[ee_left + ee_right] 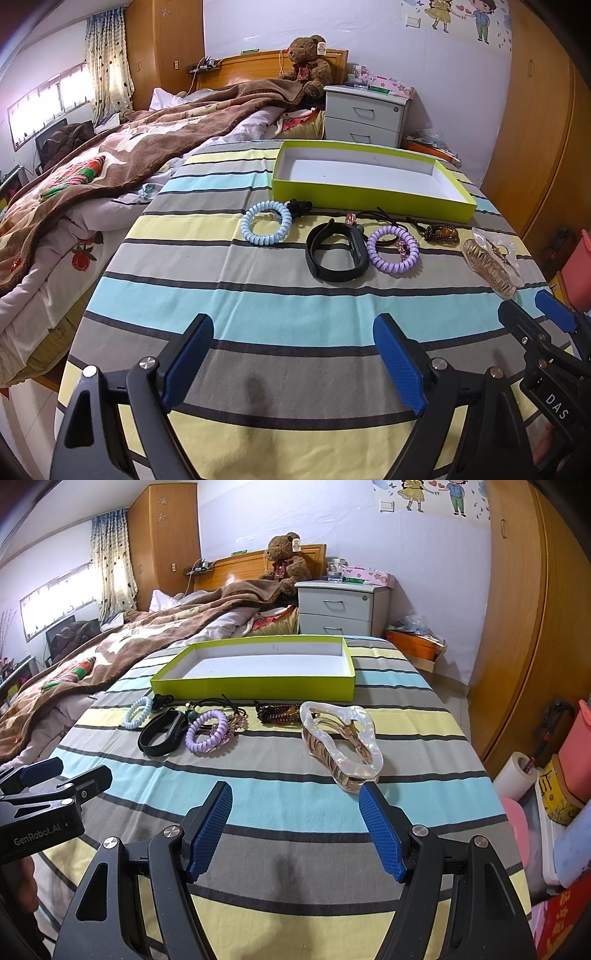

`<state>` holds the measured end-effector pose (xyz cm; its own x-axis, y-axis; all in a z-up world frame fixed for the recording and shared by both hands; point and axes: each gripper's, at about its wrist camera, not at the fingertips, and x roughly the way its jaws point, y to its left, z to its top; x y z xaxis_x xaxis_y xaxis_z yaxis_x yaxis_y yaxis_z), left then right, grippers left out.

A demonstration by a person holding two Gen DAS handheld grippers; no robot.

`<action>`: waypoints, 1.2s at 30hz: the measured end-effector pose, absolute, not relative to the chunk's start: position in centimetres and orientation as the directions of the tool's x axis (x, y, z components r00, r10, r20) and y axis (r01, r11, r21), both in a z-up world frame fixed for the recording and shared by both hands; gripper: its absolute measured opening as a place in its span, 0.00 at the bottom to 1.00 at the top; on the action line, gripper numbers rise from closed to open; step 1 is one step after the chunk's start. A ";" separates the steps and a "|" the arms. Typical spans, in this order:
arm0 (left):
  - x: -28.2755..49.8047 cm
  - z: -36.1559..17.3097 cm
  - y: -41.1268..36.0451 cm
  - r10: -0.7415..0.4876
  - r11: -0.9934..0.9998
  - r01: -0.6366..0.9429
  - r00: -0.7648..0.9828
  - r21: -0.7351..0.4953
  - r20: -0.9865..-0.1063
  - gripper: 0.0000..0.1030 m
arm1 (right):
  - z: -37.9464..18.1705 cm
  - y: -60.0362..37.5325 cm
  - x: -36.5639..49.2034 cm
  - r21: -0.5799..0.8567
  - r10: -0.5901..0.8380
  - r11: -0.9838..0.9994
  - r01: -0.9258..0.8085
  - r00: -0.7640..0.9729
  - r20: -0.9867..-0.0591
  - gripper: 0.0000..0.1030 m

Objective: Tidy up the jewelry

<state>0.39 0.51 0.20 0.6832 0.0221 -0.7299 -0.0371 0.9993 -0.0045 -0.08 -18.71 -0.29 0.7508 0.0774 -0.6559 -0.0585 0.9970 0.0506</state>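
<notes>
Hair claw (pixel 341 744) lies just beyond my right tool (pixel 297 827), upper right of its view, long axis running away; right is nearer. Both tools, left tool (pixel 293 363) included, gape empty.

A green box (pixel 255 686) with a white inside lay open on the striped cloth, with nothing in it. In front of it sat a row of small things. A light blue curly hair tie (pixel 266 221) lay flat on the left. Next to it stood a black band (pixel 336 254) in a loop. A purple curly hair tie (pixel 393 250) touched it. A brown bead bracelet (pixel 277 712) lay near the box. A big see-through hair clip (pixel 341 738) rested on its side at the right.
</notes>
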 end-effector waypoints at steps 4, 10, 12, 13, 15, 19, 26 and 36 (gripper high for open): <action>0.5 0.2 0.4 0.023 0.999 -0.036 0.683 -0.002 -0.730 0.87 | -0.2 -18.7 -0.1 0.051 0.078 0.997 -0.059 0.752 -0.655 0.69; 0.5 0.2 0.5 0.023 0.999 -0.035 0.682 -0.002 -0.731 0.87 | -0.2 -18.7 -0.1 0.051 0.079 0.997 -0.060 0.752 -0.655 0.69; 0.4 0.2 0.5 0.023 0.999 -0.036 0.683 -0.002 -0.730 0.87 | -0.1 -18.7 -0.2 0.049 0.077 0.997 -0.059 0.752 -0.655 0.69; 0.4 0.2 0.5 0.022 0.999 -0.035 0.683 -0.002 -0.730 0.87 | -0.2 -18.7 -0.2 0.051 0.078 0.997 -0.060 0.752 -0.655 0.69; 0.4 0.2 0.5 0.022 0.999 -0.034 0.684 -0.002 -0.729 0.87 | -0.1 -18.7 -0.2 0.051 0.078 0.997 -0.060 0.752 -0.655 0.69; 0.4 0.2 0.5 0.022 0.999 -0.033 0.683 -0.001 -0.730 0.87 | -0.2 -18.7 -0.2 0.050 0.077 0.997 -0.059 0.752 -0.655 0.69; 0.5 0.1 0.6 0.022 1.000 -0.030 0.683 0.002 -0.730 0.87 | 0.3 -19.0 0.0 0.051 0.077 0.997 -0.058 0.757 -0.648 0.69; 2.2 0.7 3.0 -0.080 0.995 0.013 0.676 -0.096 -0.732 0.87 | 2.8 -23.1 2.1 0.032 0.013 0.999 0.010 0.781 -0.625 0.69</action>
<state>2.19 3.00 0.71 0.6763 -0.0796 -0.7323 0.0130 0.9953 -0.0961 2.09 -23.07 2.76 0.7809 0.0128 -0.6246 0.0096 0.9994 0.0324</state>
